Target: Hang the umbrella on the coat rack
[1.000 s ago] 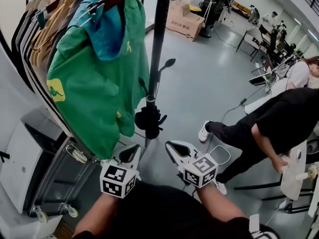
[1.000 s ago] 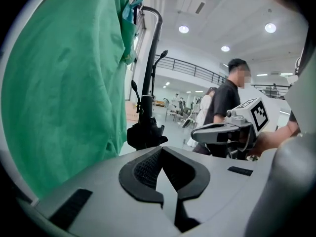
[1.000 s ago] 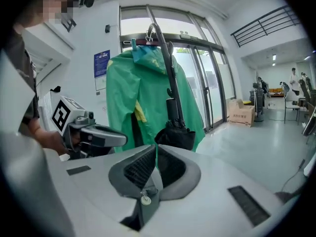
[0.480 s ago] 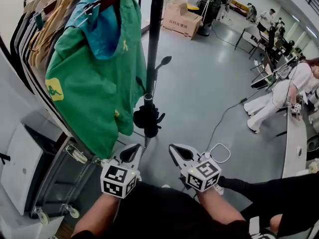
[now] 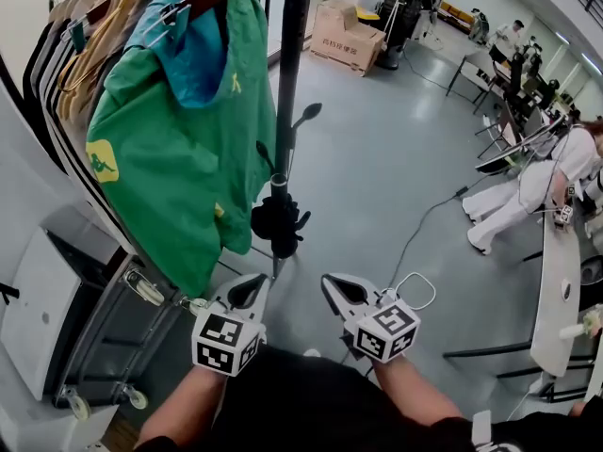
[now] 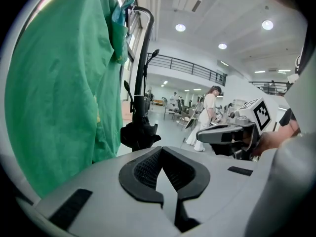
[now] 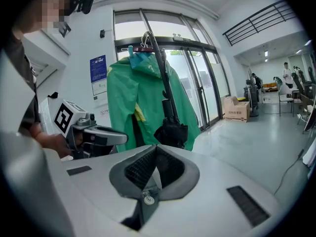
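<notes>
Umbrella noted hanging against the coat rack pole at frame centre, judged already hung; left claw and right claw held below it, both closed together, nothing gripped.

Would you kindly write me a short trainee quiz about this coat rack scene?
1. Multiple choice: the jacket beside the black umbrella is A red, B green, C white.
2. True or false: the right claw grips the umbrella.
3. Fill in: the left claw is ___ and empty.
Key: 1 B; 2 false; 3 shut.
</notes>
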A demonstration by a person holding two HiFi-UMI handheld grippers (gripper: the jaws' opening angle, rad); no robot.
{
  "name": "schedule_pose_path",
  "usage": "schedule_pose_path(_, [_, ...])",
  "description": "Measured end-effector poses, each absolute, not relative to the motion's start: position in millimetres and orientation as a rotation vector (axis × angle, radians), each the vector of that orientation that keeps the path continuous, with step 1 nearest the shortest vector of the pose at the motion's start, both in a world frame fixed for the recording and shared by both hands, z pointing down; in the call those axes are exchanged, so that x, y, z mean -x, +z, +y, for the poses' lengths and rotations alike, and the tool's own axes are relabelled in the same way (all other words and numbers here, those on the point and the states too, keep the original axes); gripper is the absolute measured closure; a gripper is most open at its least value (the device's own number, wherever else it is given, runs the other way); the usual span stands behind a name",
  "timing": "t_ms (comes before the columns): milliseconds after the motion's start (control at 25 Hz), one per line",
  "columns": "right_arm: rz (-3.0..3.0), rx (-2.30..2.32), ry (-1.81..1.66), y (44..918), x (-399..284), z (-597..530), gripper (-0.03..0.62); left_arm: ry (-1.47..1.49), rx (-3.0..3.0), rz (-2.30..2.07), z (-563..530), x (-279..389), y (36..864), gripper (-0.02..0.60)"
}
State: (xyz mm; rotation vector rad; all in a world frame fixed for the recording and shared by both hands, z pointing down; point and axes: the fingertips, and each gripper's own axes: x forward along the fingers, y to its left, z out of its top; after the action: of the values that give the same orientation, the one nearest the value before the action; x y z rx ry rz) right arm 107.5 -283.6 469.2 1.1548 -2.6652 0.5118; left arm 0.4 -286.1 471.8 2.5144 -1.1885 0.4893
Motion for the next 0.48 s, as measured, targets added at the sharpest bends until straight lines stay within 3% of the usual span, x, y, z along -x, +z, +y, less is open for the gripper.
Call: schedule_pose_path(480, [-2.670,-1.127,0.475,468.8,-107.3,-278.7,0.583,0.488,-2.520,-1.214,-283.1,-3.1,467.7,0.566])
